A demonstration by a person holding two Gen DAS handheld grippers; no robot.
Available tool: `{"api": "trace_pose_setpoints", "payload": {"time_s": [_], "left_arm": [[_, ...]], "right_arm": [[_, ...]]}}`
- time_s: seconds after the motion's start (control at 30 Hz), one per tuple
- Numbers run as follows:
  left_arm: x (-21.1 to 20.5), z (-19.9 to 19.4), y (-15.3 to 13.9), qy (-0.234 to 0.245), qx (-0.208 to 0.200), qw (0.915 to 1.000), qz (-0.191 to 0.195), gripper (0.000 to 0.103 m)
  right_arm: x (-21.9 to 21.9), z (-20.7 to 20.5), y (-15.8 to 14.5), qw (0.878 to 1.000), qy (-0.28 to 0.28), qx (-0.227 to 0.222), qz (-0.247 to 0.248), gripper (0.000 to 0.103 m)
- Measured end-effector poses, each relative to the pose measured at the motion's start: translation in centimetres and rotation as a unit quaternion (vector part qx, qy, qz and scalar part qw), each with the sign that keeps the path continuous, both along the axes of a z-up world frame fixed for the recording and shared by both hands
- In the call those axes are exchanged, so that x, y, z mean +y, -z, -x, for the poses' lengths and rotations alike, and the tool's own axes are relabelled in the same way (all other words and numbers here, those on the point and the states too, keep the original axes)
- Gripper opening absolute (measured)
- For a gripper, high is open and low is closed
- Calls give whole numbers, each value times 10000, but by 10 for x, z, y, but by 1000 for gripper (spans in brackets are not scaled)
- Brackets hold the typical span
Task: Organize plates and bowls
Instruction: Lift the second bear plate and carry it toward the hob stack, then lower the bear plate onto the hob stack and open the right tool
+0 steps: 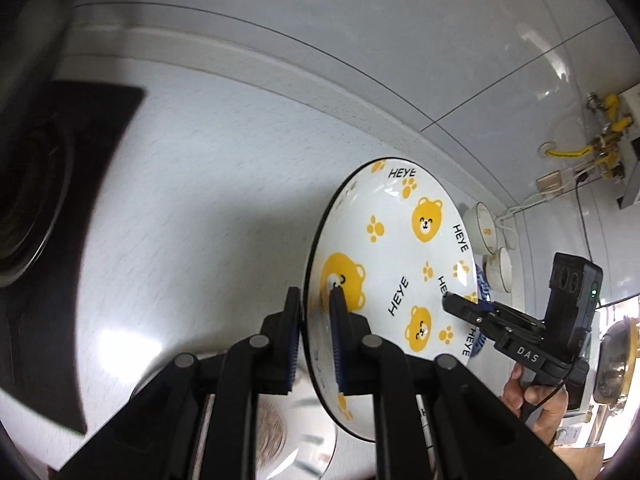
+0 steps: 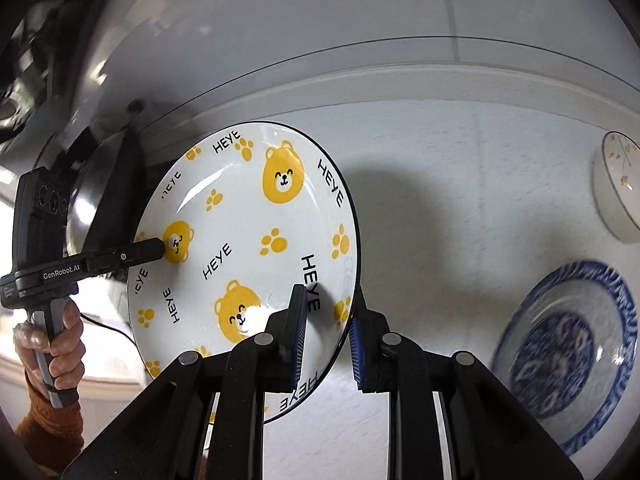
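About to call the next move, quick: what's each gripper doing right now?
Left gripper: shut on the bear plate, at its rim.
Right gripper: shut on the same plate's opposite rim.

White plate (image 2: 256, 240) with yellow bears, paw prints and "HEYE" lettering, black-rimmed — tilted, lifted clear of the desk. Blue-patterned plate (image 2: 568, 352) lies near right; small flower-painted bowl (image 2: 618, 200) far right.

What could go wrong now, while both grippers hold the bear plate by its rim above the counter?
1. The plate is pinched only at its rim by the left gripper and the right gripper; if the hands drift apart or twist, it may slip and fall.
2. The blue plate and a small bowl lie close below; a dropped or low-carried plate could strike them.
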State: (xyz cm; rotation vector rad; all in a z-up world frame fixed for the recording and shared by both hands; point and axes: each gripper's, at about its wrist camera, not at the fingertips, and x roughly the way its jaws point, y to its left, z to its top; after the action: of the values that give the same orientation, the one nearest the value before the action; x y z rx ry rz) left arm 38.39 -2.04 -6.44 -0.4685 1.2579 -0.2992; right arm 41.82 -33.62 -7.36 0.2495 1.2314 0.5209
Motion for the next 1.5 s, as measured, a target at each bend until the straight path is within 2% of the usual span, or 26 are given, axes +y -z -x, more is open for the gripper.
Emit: {"api": "trace_pose_setpoints", "payload": {"time_s": [0.17, 0.3, 0.4, 0.57, 0.7, 0.73, 0.87, 0.93, 1.03, 1.13, 1.23, 1.33, 1.5], "left_arm": [[51, 67, 3, -277, -52, 9995, 138, 13], [83, 112, 30, -395, 175, 9985, 347, 13], [96, 127, 54, -464, 369, 9972, 456, 13], [98, 137, 84, -480, 565, 9959, 513, 12], [103, 135, 88, -395, 564, 9948, 756, 11], [107, 136, 89, -379, 576, 9945, 794, 11], [122, 134, 90, -278, 641, 9932, 934, 11], [116, 127, 84, -217, 606, 9941, 874, 11], [118, 124, 76, -67, 534, 9977, 405, 11], [117, 123, 74, 17, 502, 9977, 449, 11], [119, 125, 69, 78, 282, 9993, 241, 11], [121, 127, 70, 67, 225, 9992, 331, 12], [129, 132, 68, -61, -13, 9997, 227, 12]], "right_arm": [[49, 46, 0, 9990, -431, 69, -88, 18], [75, 74, 17, 9972, -655, 354, -49, 18], [97, 84, 31, 9956, -722, 601, 32, 18], [114, 89, 47, 9951, -683, 699, 135, 17], [122, 84, 49, 9957, -605, 658, 235, 16], [137, 88, 48, 9958, -584, 646, 270, 16], [134, 94, 46, 9961, -457, 693, 291, 18], [135, 101, 40, 9967, -362, 637, 360, 19], [129, 100, 31, 9979, -244, 500, 326, 19], [131, 101, 25, 9985, -202, 390, 341, 19], [118, 110, 21, 9991, -134, 352, 201, 20], [115, 115, 20, 9994, -19, 316, 157, 23], [101, 126, 10, 9994, 293, 210, -3, 24]]}}
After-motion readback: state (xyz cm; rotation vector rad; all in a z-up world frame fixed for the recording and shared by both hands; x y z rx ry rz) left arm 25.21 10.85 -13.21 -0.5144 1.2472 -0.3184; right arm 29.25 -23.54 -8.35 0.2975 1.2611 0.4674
